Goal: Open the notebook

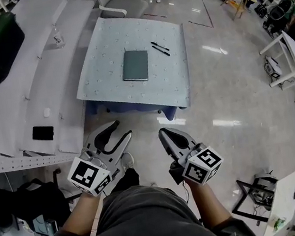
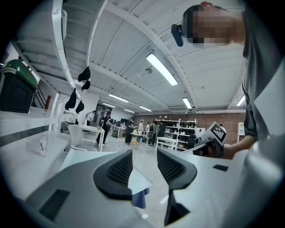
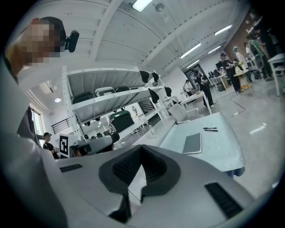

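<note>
Nearest you, low in the head view, your left gripper (image 1: 122, 129) sits at lower left with its jaws spread apart and nothing between them; the left gripper view (image 2: 144, 154) shows floor and the table's edge through the gap. Your right gripper (image 1: 162, 133) is just to its right, at lower centre, with its jaws pressed together and holding nothing, the pads meeting in the right gripper view (image 3: 141, 150). Both grippers hang over the floor, short of the table (image 1: 105, 55), which fills the upper middle of the head view. The notebook (image 1: 135, 65) lies shut and flat near the middle of the table, well apart from both grippers; in the right gripper view it (image 3: 193, 143) shows at centre right. Just beyond it, toward the upper right, two pens (image 1: 159, 48) lie side by side on the table. At left runs a white shelf (image 1: 19, 106) with a black slab (image 1: 42, 133) on it. A white chair (image 1: 119, 0) stands past the table's far edge, at top centre.
</note>
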`<state>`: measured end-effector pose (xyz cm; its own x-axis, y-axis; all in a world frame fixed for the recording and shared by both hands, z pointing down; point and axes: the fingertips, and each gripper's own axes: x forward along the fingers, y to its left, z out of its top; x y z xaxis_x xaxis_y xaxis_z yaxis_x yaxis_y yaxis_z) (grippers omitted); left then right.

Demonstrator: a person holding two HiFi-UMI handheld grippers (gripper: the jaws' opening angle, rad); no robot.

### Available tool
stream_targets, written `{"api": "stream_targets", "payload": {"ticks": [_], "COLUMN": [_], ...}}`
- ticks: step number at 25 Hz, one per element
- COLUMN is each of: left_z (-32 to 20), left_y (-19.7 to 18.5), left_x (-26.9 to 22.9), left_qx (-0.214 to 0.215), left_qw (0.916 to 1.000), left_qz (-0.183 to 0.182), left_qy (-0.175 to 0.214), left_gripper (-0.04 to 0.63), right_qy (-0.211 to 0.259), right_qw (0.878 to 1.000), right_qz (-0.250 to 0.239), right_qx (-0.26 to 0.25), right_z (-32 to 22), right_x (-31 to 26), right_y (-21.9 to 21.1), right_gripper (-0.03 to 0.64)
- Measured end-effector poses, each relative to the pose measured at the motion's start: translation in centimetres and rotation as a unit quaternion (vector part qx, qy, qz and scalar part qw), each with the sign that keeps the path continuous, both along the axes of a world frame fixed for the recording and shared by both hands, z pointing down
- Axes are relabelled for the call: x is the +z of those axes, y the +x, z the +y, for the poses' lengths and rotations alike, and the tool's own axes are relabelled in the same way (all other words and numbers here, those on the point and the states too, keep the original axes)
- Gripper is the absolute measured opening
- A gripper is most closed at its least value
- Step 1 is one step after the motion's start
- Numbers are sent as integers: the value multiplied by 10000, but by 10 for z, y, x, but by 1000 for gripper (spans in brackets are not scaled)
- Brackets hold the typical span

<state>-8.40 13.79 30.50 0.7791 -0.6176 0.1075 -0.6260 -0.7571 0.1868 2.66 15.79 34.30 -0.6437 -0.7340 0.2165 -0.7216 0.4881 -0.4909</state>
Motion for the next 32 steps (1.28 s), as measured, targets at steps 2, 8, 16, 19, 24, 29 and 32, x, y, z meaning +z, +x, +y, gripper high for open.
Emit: {"api": "stream_targets", "payload": {"ticks": [2,8,16,19,24,29,32], "left_z": [-10,-37,-59,-64,-73,-86,-96], "left_y": [-5,-23,-35,-39,-40,-38,-35], "left_x": [-1,-5,-2,0,6,8,9], "left_qx": [33,121,216,218,247,269,281], "left_qw": [10000,9999,9997,9998,9997,9996,9996], "left_qz": [15,62,23,13,-11,-46,-62], "left_qy": [4,44,53,31,-10,-22,-21], "left_gripper": [172,173,173,173,173,173,173], "right_qy": [13,83,15,44,8,-16,-1], "right_qw": [10000,9998,9996,9997,9995,9994,9993], "right_qz": [16,41,60,69,67,61,47], "right_qx": [45,175,269,251,323,347,362], "right_z": [-9,-34,-55,-60,-71,-82,-93], "right_x": [-2,-7,-6,-4,-3,2,3], "right_y": [-4,-21,-36,-39,-39,-36,-31], "right_gripper": [0,0,0,0,0,0,0]}}
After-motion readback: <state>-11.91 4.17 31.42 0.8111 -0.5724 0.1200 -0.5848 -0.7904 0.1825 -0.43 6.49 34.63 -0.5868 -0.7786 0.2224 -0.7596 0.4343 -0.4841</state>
